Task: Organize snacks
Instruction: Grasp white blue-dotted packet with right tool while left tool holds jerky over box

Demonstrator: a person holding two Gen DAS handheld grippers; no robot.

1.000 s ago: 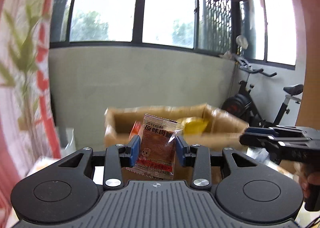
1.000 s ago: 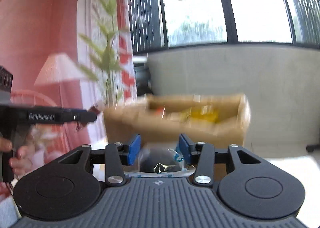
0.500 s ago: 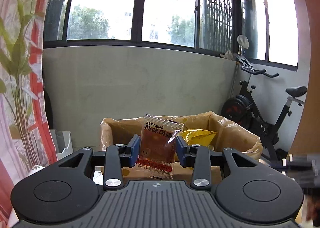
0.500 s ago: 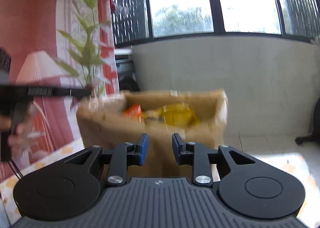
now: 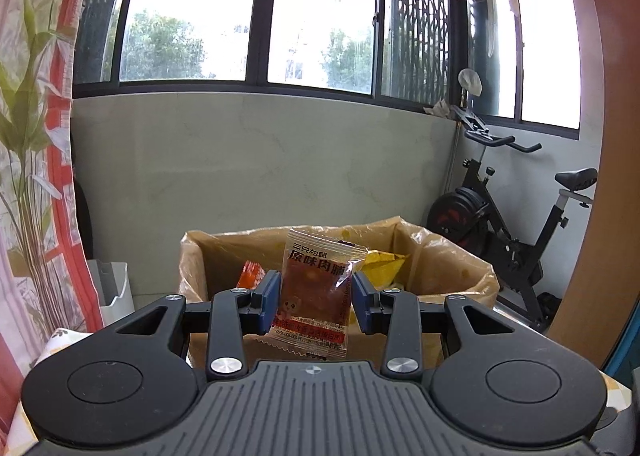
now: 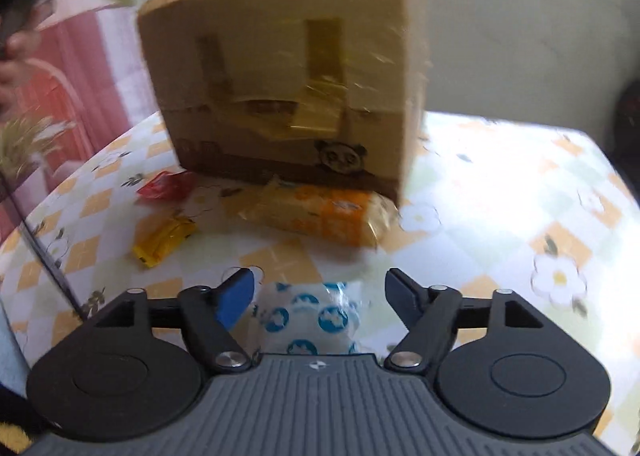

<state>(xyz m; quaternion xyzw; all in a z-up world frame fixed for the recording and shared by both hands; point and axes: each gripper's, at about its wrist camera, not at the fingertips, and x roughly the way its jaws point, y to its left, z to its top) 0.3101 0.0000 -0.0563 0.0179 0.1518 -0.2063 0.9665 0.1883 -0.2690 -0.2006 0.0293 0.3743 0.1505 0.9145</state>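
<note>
My left gripper (image 5: 314, 302) is shut on a brown meat-snack packet (image 5: 318, 288), held upright in front of the open cardboard box (image 5: 448, 268). Inside the box lie a yellow packet (image 5: 382, 262) and an orange one (image 5: 250, 274). In the right wrist view my right gripper (image 6: 320, 296) points down at the table, its jaws opening. A clear packet with blue prints (image 6: 308, 320) lies on the table between the pads, untouched. The cardboard box (image 6: 280, 68) stands beyond it.
On the flowered tablecloth (image 6: 500, 224) lie an orange packet (image 6: 320, 216) against the box's foot, a yellow wrapper (image 6: 164, 242) and a red wrapper (image 6: 164, 186). A hand (image 6: 12, 68) with the other gripper shows at the upper left. An exercise bike (image 5: 516, 228) stands behind.
The right gripper has tipped down from the box's rim toward the table and its jaws have spread. The left gripper keeps its packet almost still.
</note>
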